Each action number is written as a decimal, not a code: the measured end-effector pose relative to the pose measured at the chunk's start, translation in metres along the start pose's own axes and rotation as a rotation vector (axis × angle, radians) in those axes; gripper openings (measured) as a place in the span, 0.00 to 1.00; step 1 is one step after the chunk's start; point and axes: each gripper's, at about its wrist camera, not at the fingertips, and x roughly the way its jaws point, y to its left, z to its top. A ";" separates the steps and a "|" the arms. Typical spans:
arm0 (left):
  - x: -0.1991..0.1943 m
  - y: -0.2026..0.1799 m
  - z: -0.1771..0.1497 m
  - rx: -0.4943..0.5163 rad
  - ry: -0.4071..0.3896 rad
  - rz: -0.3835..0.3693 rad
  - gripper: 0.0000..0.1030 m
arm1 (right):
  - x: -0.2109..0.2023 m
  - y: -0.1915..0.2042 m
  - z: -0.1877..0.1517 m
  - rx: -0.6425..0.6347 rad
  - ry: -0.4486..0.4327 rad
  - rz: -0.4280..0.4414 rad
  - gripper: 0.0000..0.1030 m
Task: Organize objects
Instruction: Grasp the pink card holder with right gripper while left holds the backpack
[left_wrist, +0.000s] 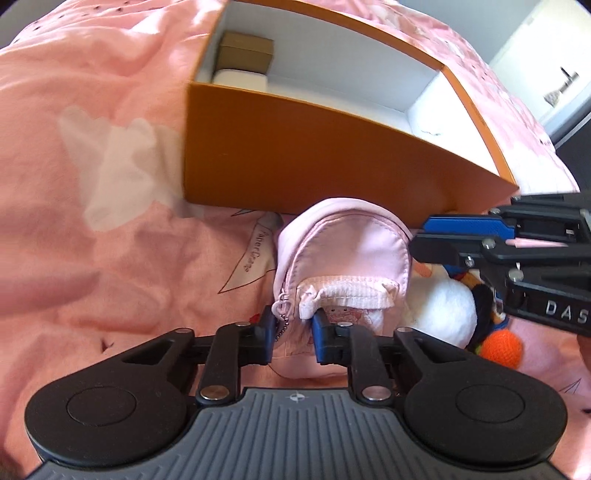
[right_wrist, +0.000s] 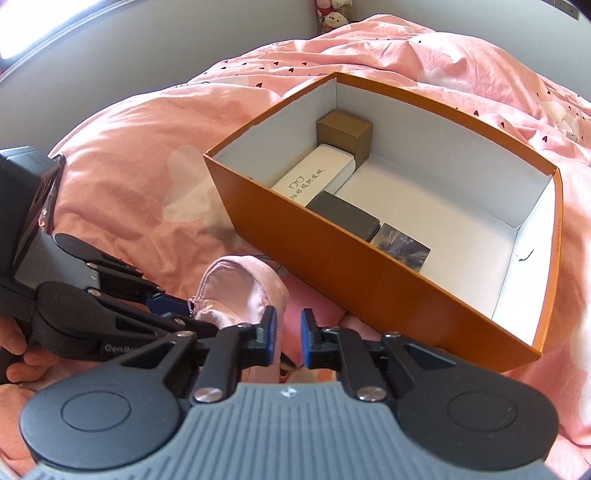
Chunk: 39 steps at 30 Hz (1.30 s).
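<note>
Pink bedspread (right_wrist: 155, 140) covers the bed; an orange box (right_wrist: 332, 266) with white inside walls sits on it, open at the top.

Inside the box, along its left wall as seen from the right wrist: a small gold-brown box (right_wrist: 345, 133) at the far corner, a white glasses case (right_wrist: 314, 177) with printed characters touching it, then a dark flat case (right_wrist: 345, 216), then a printed card (right_wrist: 400, 249) lying on the floor of the box. Rest of the box floor shows white.

Small pink pouch (left_wrist: 343, 254), shaped like a mini backpack with a zipper and front pocket, lies on the bedspread just outside the near wall of the box.

Left gripper (left_wrist: 293, 332): blue pads a little apart, set on either side of the pouch's lower front edge by the zipper pull; whether they actually pinch the fabric cannot be told.

Right gripper (right_wrist: 288, 338): narrow gap between pads, nothing between them; its left pad sits just beside the pouch. In the left wrist view it comes in from the right, above a white plush toy (left_wrist: 443, 306) with an orange knitted ball (left_wrist: 500, 347), both just right of the pouch.
</note>
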 end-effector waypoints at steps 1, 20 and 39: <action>-0.005 0.000 0.000 -0.004 -0.003 0.011 0.19 | -0.002 0.000 0.000 -0.004 -0.003 -0.006 0.23; -0.021 0.023 0.011 -0.051 -0.017 0.198 0.18 | 0.050 0.044 -0.028 -0.473 0.130 -0.088 0.48; -0.024 0.027 0.010 -0.065 -0.023 0.183 0.18 | 0.062 0.057 -0.030 -0.555 0.155 -0.108 0.15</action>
